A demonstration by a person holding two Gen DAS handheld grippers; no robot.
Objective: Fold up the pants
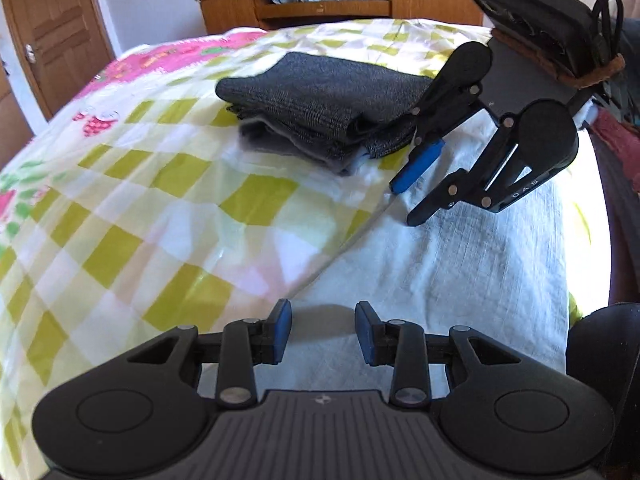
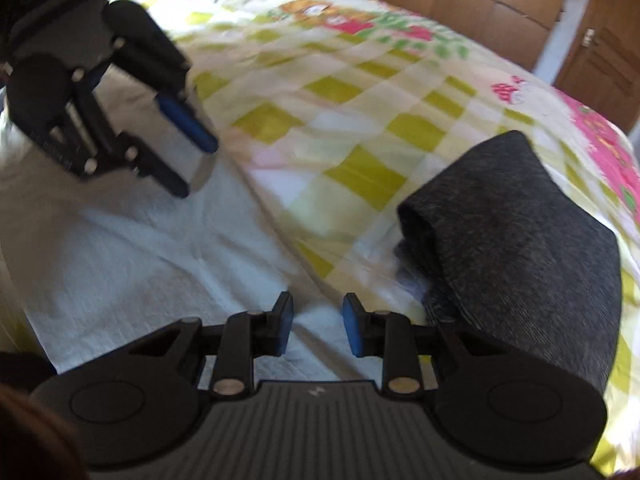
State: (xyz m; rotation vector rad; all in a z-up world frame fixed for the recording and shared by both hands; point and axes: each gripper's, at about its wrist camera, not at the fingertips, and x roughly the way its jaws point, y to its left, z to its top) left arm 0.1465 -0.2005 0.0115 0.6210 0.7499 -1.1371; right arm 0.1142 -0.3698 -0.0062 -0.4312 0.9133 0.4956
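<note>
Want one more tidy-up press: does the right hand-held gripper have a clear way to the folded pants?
Probably yes: the right hand-held gripper is open and empty, the folded pants lie just beside it, nothing between.

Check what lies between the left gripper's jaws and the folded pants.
Only bare bedding: the white sheet and checked bedspread separate the left gripper from the folded grey pants. The left wrist view shows it.
</note>
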